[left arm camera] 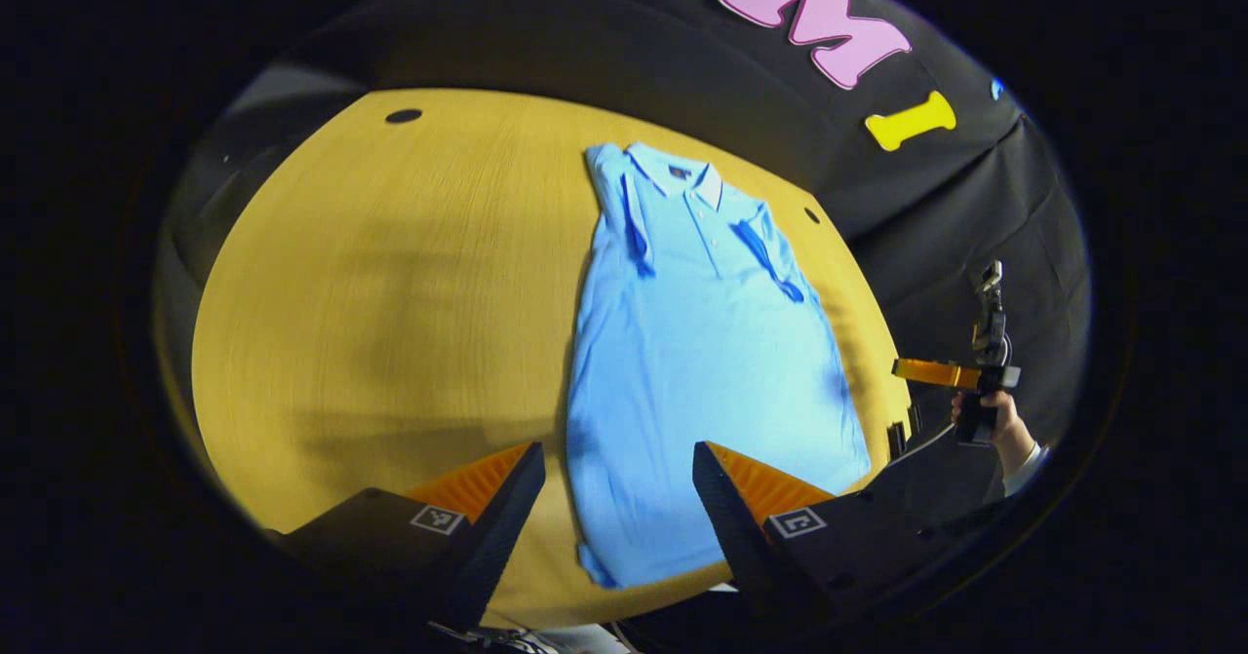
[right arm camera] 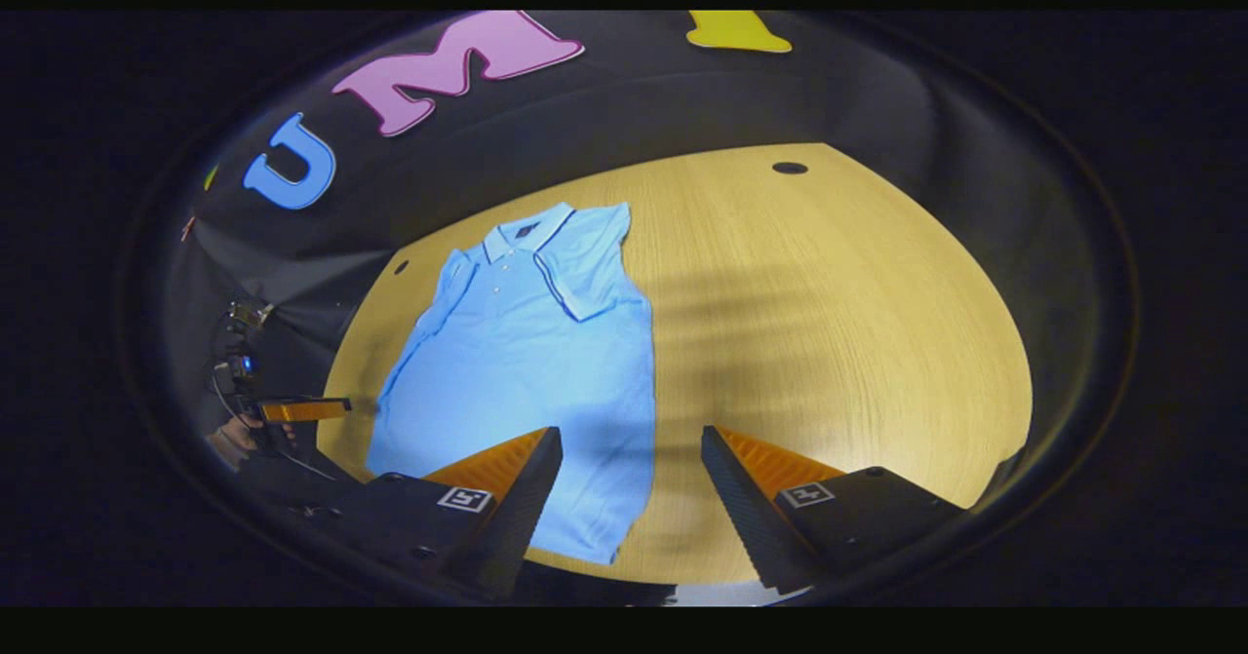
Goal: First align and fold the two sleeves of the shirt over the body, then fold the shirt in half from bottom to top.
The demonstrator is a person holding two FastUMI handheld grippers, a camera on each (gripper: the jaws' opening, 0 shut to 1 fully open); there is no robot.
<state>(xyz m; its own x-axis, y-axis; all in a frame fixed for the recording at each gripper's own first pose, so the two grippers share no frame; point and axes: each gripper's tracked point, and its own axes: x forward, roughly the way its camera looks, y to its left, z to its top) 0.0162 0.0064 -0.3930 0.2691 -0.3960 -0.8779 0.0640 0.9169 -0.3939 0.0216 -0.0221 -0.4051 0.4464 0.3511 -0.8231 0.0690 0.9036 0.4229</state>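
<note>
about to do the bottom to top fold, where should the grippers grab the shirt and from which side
Take the shirt by its two hem corners, coming from the near table edge. The sleeves already lie folded over the body, collar far, hem nearest both open grippers.

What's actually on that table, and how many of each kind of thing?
Shirt: 1, light blue, both sleeves folded over its body
Grippers: 2, left gripper and right gripper, both held above the table
Total: 3
</note>
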